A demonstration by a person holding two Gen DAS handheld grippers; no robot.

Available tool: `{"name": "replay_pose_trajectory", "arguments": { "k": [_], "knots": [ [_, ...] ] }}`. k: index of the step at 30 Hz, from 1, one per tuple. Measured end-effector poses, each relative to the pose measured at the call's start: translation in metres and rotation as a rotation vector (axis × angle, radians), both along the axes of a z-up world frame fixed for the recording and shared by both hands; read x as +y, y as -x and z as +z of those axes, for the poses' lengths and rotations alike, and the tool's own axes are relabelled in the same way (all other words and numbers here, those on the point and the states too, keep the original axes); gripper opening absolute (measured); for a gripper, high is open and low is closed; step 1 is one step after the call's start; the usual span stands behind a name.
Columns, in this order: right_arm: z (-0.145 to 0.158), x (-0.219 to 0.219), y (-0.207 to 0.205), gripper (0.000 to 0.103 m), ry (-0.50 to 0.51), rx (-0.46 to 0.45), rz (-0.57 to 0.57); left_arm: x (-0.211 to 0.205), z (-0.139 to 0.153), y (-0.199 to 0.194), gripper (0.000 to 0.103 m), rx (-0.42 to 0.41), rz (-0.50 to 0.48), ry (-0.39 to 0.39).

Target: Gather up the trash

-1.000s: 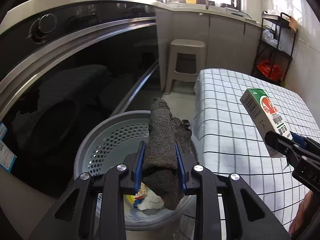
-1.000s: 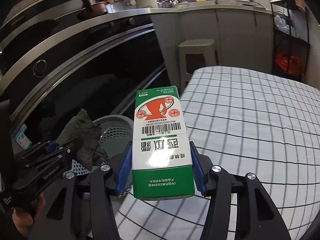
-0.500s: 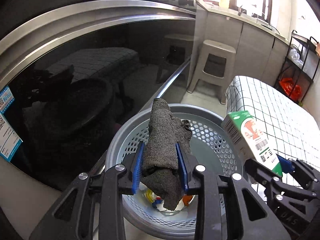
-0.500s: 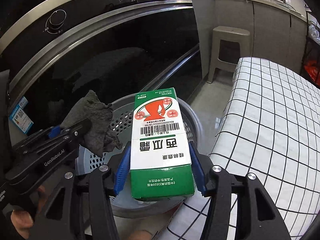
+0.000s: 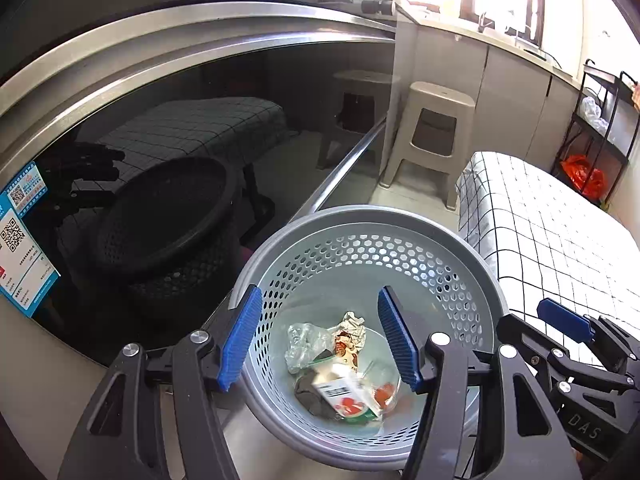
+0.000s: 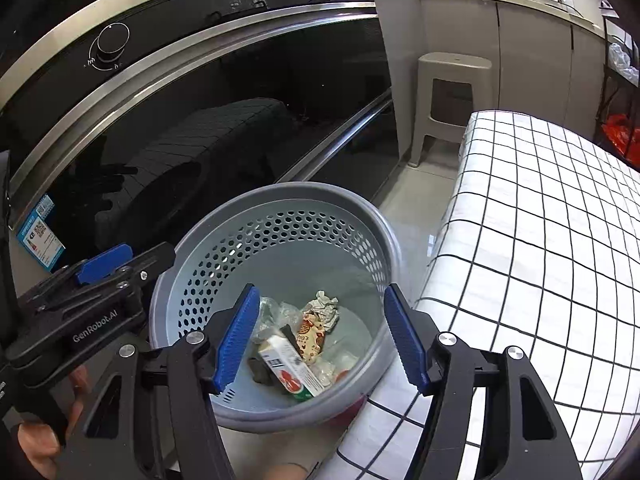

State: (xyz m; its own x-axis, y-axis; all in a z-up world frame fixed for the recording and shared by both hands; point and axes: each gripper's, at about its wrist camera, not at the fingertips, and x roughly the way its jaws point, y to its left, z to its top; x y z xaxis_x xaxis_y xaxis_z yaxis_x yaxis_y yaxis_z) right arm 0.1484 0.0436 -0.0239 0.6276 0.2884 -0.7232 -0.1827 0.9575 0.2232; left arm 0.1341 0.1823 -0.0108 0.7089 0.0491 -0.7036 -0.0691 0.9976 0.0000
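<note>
Both claws were just being opened over the grey basket [image 5: 360, 220], nothing left between the left claw [image 5: 320, 344] or right claw [image 6: 322, 340]. The green carton [image 6: 290, 370] and dark rag [image 5: 310, 394] were already inside, so lifting straight up seemed safest.

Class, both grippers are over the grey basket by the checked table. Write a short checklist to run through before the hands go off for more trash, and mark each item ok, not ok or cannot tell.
1. Left gripper empty: ok, its jaws have just been opening and nothing is between them.
2. Right gripper empty: ok, jaws just opened, nothing between them.
3. Green and white carton inside the basket: ok, lying on the other trash.
4. Dark cloth inside the basket: ok, partly under the carton.
5. Basket upright: ok.
6. More trash left on the checked table: cannot tell, only part of it shows.
</note>
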Motion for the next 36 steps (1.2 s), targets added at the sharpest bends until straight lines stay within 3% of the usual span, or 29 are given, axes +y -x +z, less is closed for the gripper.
{"name": "replay_pose_trajectory", "arguments": {
  "k": [23,36],
  "knots": [
    [0.007,-0.016,0.036,0.063,0.01,-0.032,-0.08,-0.008,0.004,0.017,0.07,-0.025,-0.018,-0.013],
    [0.011,-0.014,0.046,0.064,0.016,-0.043,-0.1,-0.005,0.007,0.025,0.082,-0.054,-0.008,-0.022]
  ]
}}
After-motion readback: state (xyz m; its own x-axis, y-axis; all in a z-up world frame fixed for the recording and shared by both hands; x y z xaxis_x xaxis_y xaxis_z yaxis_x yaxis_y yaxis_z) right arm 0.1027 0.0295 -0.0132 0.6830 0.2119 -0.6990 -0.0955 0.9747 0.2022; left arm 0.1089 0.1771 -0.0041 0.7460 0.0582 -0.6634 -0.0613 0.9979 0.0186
